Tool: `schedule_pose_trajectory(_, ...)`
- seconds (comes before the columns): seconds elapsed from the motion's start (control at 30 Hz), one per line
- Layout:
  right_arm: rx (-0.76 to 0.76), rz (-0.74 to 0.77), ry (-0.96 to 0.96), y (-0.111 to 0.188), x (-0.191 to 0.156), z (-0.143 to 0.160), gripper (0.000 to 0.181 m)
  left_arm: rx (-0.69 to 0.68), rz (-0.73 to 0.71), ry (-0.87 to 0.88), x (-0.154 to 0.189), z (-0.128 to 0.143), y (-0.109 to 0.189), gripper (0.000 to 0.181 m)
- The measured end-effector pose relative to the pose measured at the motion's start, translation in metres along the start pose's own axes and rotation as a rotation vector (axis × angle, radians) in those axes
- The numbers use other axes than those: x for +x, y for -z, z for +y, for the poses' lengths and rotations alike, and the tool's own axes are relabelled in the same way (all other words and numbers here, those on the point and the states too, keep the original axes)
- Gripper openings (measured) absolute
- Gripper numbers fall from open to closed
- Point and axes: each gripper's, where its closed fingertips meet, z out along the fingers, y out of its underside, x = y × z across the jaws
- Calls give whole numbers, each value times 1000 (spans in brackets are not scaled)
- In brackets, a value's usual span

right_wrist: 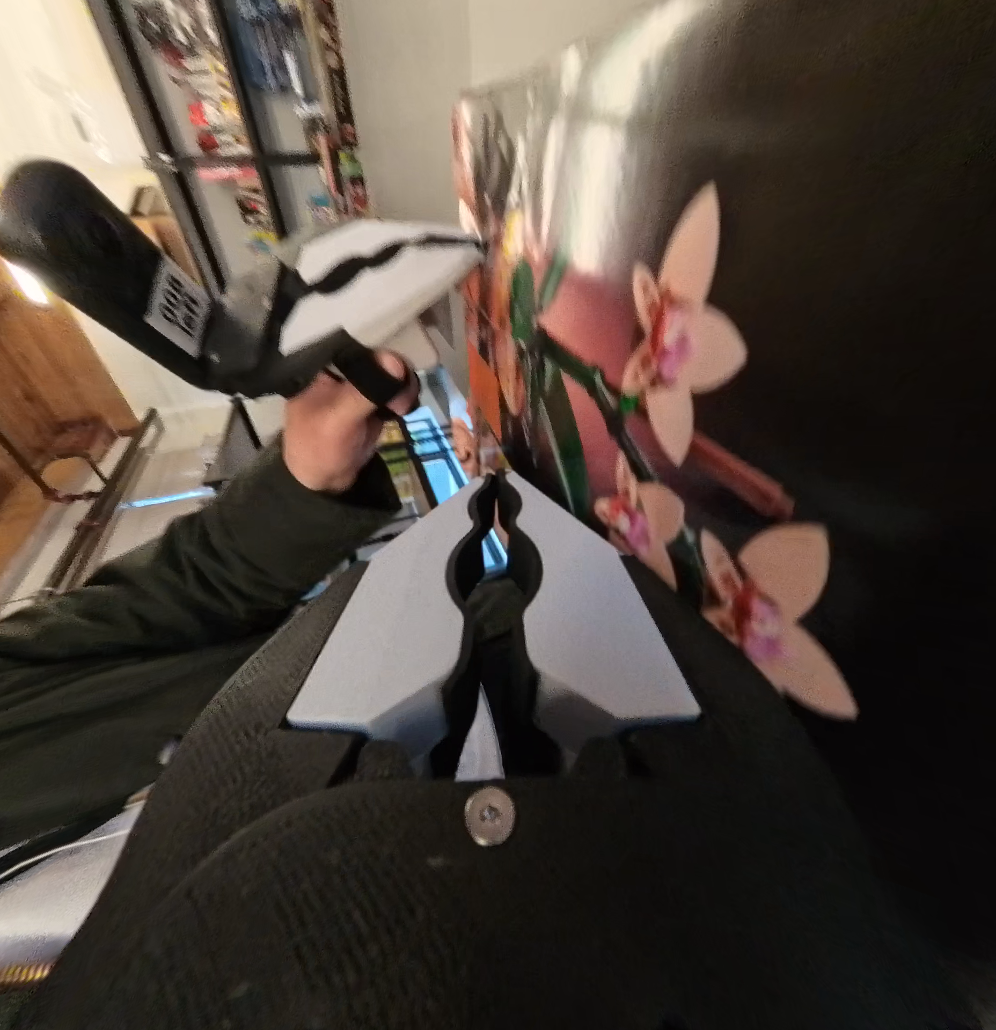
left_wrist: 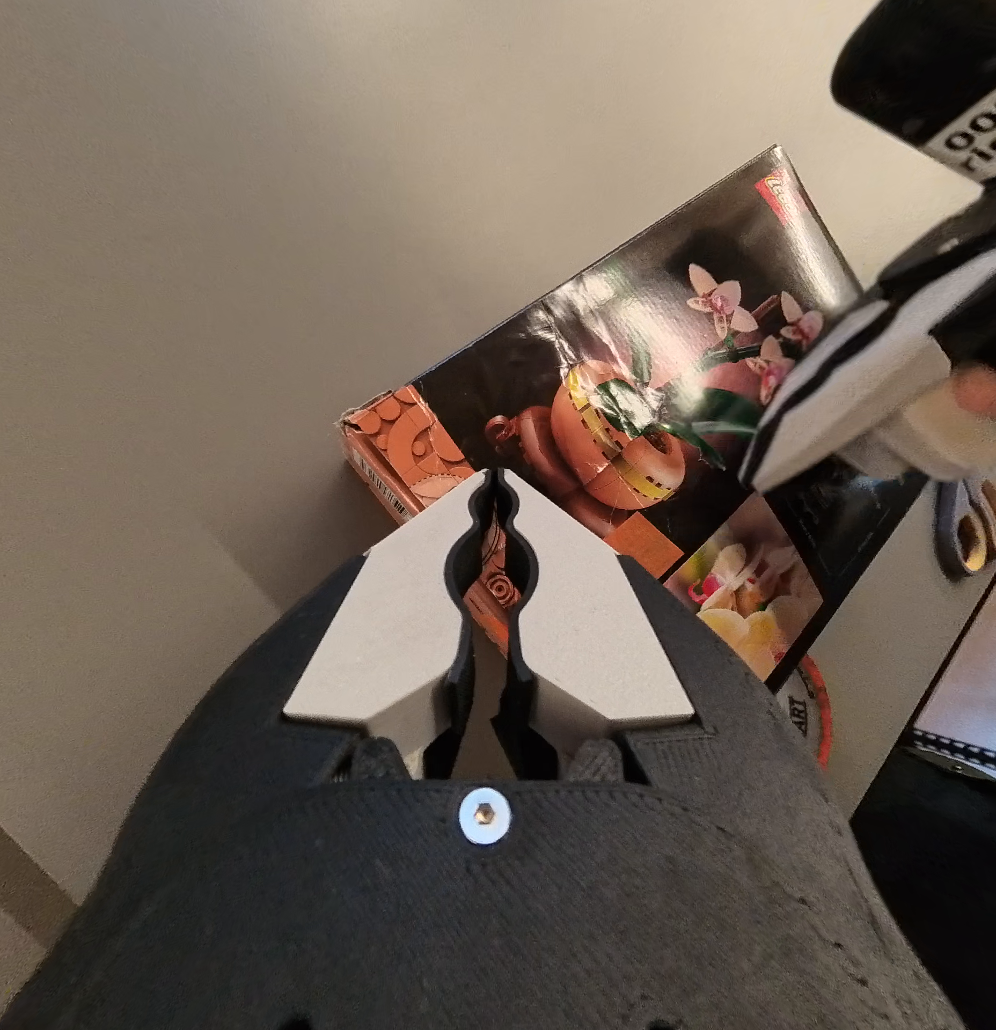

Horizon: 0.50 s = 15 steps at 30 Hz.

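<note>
Both tongs are drawn together with nothing held between them. The left gripper [left_wrist: 494,480] has its wavy-edged jaws nearly meeting, only a sliver of gap at the tips, and it sits just in front of the lower left corner of the printed box [left_wrist: 680,362]. The right gripper [right_wrist: 498,480] is likewise closed. In the left wrist view its tips lie against, or just off, the box's front face near the pictured flowerpot (the blur leaves contact uncertain).

That box, dark cardboard with pink orchids and a terracotta pot printed on it, stands tilted against a pale wall [left_wrist: 206,223], and its lower left corner is dented and frayed.

Right of the box lie scissors [left_wrist: 972,529] with pale handles. Below its lower edge a round thing with a red rim [left_wrist: 816,702] peeks out.

In the right wrist view a hand [right_wrist: 334,440] in a dark sleeve [right_wrist: 206,557] grips the left gripper's handle. Beyond the box's far edge stands a black-framed rack [right_wrist: 250,111] of colourful items, too blurred to name.
</note>
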Motion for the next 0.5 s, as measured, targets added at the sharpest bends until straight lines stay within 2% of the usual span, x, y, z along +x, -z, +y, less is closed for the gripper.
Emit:
schedule_pose_trajectory(0.07, -21, 79, 10, -1, 9, 10, 0, 8, 13, 26, 0, 0, 0, 0)
schedule_pose_trajectory(0.23, -8, 141, 69, -7, 18, 12, 0, 15, 35, 80, 0, 0, 0, 0)
schedule_pose_trajectory(0.43, 0, 139, 129, -8, 20, 12, 0, 5, 22, 66, 0, 1, -1, 0)
schedule_pose_trajectory(0.5, -12, 90, 82, -6, 13, 11, 0, 17, 18, 56, 0, 1, -1, 0)
